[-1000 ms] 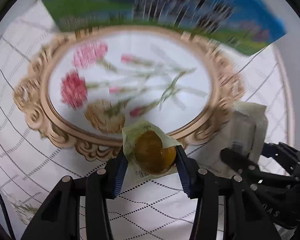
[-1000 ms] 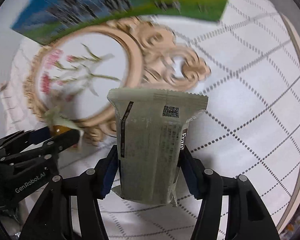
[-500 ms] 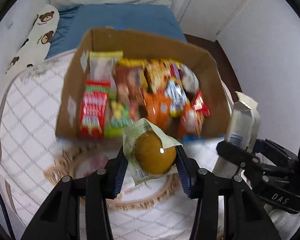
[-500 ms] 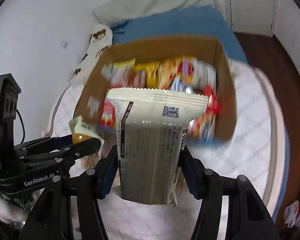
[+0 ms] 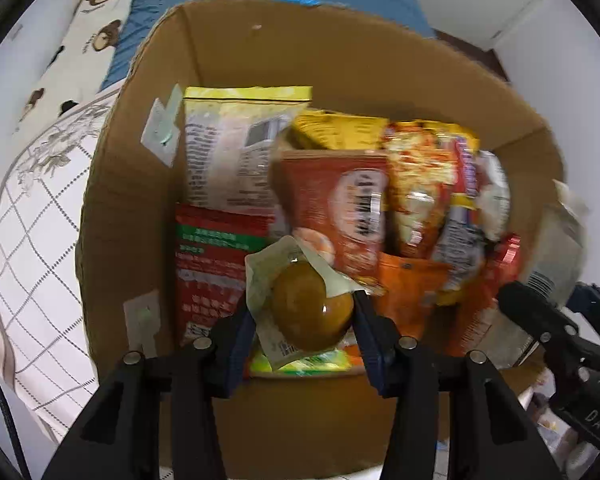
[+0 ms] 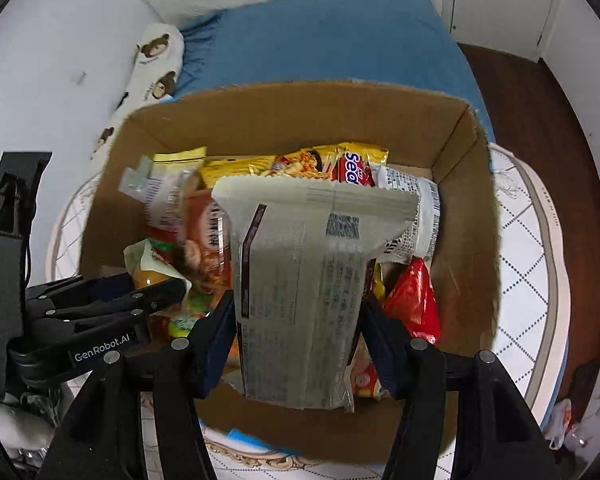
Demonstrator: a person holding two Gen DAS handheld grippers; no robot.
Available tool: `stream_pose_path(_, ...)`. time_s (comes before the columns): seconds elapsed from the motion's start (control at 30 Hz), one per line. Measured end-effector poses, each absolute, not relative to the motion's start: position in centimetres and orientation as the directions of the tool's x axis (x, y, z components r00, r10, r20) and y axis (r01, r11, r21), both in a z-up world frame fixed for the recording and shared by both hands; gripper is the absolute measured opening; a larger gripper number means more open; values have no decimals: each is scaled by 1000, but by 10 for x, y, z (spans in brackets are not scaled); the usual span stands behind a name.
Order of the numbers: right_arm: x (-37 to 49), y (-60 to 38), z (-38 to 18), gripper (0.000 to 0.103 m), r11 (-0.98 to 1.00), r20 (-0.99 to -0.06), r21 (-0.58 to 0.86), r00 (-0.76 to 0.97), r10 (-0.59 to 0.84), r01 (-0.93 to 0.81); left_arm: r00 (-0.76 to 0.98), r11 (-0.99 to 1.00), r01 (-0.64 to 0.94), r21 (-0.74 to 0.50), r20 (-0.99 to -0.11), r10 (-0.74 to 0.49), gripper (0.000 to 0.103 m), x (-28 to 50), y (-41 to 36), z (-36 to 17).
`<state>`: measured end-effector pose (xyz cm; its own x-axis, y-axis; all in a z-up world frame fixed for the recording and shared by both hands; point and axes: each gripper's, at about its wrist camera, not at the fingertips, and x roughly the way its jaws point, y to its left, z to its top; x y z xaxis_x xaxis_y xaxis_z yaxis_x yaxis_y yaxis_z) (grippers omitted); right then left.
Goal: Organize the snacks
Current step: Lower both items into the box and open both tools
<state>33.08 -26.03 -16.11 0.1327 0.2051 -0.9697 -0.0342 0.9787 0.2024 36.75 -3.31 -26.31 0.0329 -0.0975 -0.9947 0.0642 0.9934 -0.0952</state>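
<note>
An open cardboard box (image 5: 132, 200) packed with several bright snack bags fills both views. In the left wrist view my left gripper (image 5: 302, 316) hangs over the box's near side. A small round brown snack in a clear pale-green wrapper (image 5: 308, 312) sits between its pads, and its jaws are opening. In the right wrist view my right gripper (image 6: 298, 312) holds a tall pale grey-green packet (image 6: 308, 272) upright over the box (image 6: 468, 240). Its jaws are opening too, with the pads still against the packet's sides. My left gripper (image 6: 156, 284) shows at the left there.
The box stands on a white quilted cloth (image 5: 32, 240) beside the ornate tray's edge (image 6: 252, 454). Behind it lie a blue bedsheet (image 6: 332, 40) and a bear-print pillow (image 5: 84, 32). Dark wooden floor (image 6: 540, 120) runs along the right, with white walls around.
Both grippers have moved from over the ornate floral tray forward to above the open snack box, which now fills the views. Each still carries its snack.
</note>
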Motion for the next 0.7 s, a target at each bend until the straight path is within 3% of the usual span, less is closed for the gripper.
stream_pose_path(0.03,334,-260,-167,72,983,-977,180,114,182,-31,42,995,61,-76,-996,-79,49,369,-32,-266)
stream_pose_path(0.07,337,-261,-172,80,987,-981,162,102,163,-26,41,996,60,-71,-996,-74,63,371,-32,-268)
stream_pose_path(0.1,338,-262,-175,95,989,-984,148,98,149,-18,39,995,58,-76,-996,-78,79,372,-32,-270)
stream_pose_path(0.13,339,-263,-177,98,990,-985,141,96,142,-17,44,995,55,-77,-996,-80,83,373,-31,-270)
stream_pose_path(0.27,337,-268,-185,98,992,-988,125,87,125,-9,66,995,71,-68,-995,-73,90,371,-31,-268)
stream_pose_path(0.7,309,-287,-167,101,997,-985,65,162,57,45,179,997,78,-10,-984,-23,90,341,-44,-240)
